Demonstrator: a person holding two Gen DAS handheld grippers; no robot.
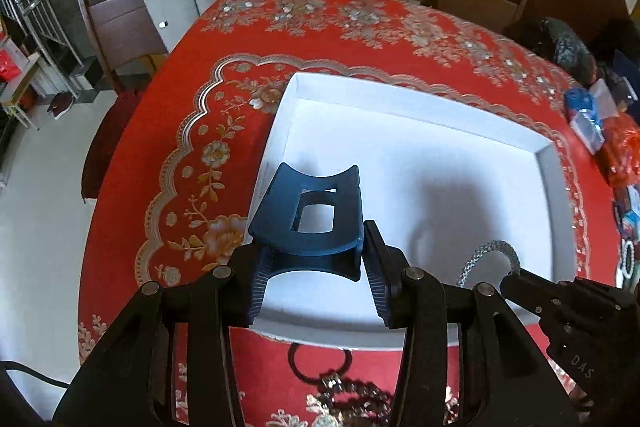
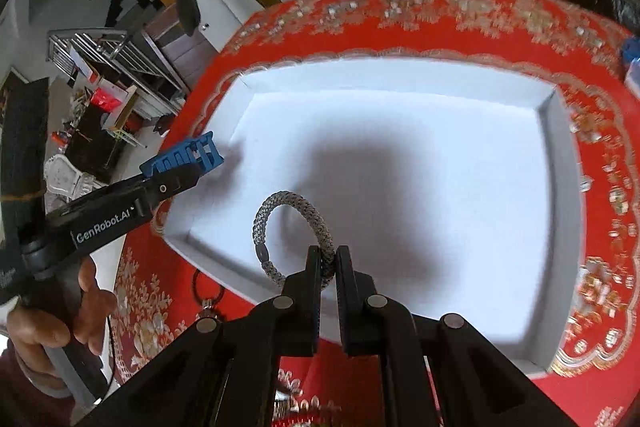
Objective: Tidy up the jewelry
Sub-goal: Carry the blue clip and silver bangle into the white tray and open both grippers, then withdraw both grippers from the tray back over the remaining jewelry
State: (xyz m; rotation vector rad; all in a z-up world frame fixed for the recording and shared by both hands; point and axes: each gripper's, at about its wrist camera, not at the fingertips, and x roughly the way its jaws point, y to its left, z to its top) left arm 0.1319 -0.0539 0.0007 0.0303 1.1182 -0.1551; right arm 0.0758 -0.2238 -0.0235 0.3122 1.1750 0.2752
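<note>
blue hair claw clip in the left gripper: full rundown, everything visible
The hair claw clip is dark blue, looks like matte plastic, with curved jaws and a rectangular cutout through its top. From the right wrist view its interlocking teeth show. The left gripper is shut on its base, holding it in the air over the near-left corner of the white tray. Nothing else touches it.

Both wrist cameras looked steeply down, close above a white tray [image 1: 554, 163] [image 2: 560, 131] on a red tablecloth [image 1: 168, 131] [image 2: 600, 227]; each view caught the other gripper.
</note>
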